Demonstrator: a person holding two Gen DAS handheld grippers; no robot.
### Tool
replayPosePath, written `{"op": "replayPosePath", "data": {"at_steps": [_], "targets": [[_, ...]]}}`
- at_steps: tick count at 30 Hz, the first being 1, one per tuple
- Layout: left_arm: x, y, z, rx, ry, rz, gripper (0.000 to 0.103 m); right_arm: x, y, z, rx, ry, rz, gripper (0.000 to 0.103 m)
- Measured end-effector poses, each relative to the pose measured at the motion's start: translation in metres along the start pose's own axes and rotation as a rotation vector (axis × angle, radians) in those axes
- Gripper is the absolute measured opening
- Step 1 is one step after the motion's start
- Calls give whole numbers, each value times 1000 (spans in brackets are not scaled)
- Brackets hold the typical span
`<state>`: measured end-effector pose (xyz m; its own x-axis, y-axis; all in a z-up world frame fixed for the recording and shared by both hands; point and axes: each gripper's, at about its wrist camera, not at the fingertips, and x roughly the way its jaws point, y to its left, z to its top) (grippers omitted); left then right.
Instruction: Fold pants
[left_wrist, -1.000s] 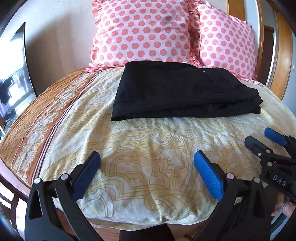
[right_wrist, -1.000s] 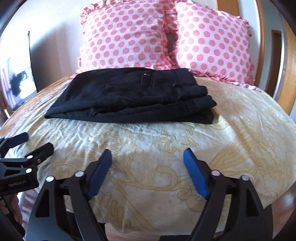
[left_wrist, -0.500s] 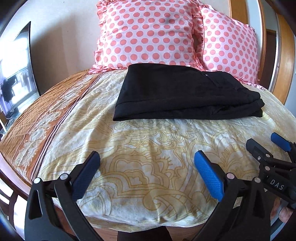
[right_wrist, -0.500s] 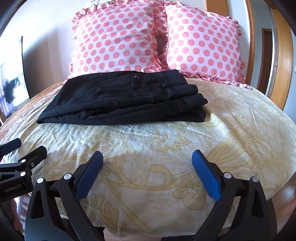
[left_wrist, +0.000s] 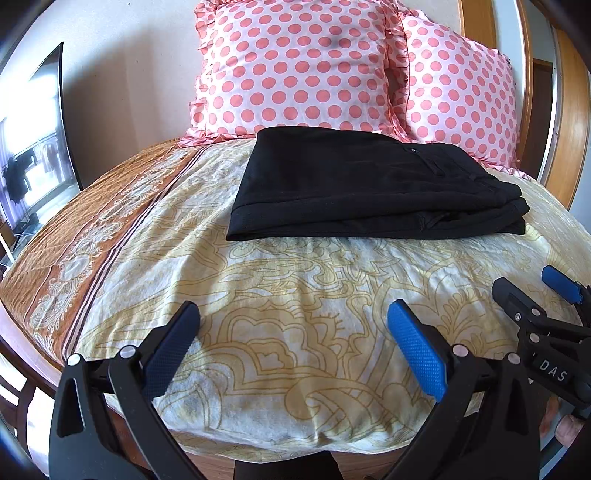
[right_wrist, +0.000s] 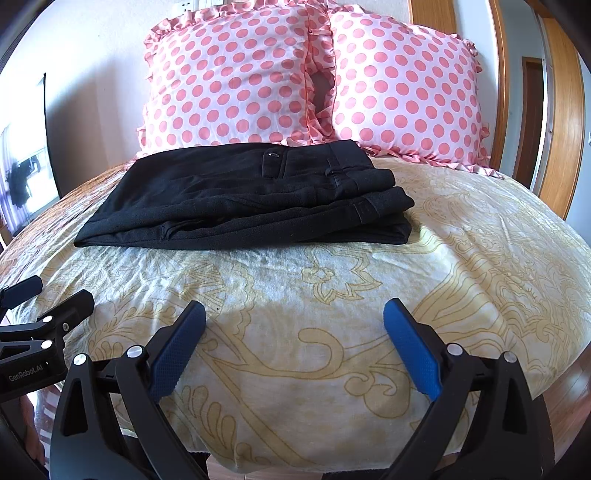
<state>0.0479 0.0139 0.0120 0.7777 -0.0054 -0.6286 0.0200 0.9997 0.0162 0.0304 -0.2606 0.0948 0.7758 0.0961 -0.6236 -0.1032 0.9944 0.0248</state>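
Note:
The black pants lie folded into a flat stack on the bed, waistband to the right; they also show in the right wrist view. My left gripper is open and empty, over the bedspread near the front edge, well short of the pants. My right gripper is open and empty too, likewise short of the pants. The right gripper shows at the right edge of the left wrist view; the left gripper shows at the left edge of the right wrist view.
The bed has a yellow patterned bedspread with an orange border on the left. Two pink polka-dot pillows lean against the wall behind the pants. A wooden door frame stands at the right.
Both grippers have drawn back and risen slightly from the pants, and the right one has opened wider. The pants have not moved.

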Motion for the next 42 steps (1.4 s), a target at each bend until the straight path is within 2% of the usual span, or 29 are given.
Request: {"op": "replayPosePath", "data": {"at_steps": [12,22,42], "targets": [[0,0,0,0,0,0,101,1,-1,-1,1,-5,-3,102],[0,0,0,-1,0,1,101,0,-1,0,6,-51,-4,102],[0,0,-1,-1,-1,1,101,0,0,-1,7,-53,-6,102]]}}
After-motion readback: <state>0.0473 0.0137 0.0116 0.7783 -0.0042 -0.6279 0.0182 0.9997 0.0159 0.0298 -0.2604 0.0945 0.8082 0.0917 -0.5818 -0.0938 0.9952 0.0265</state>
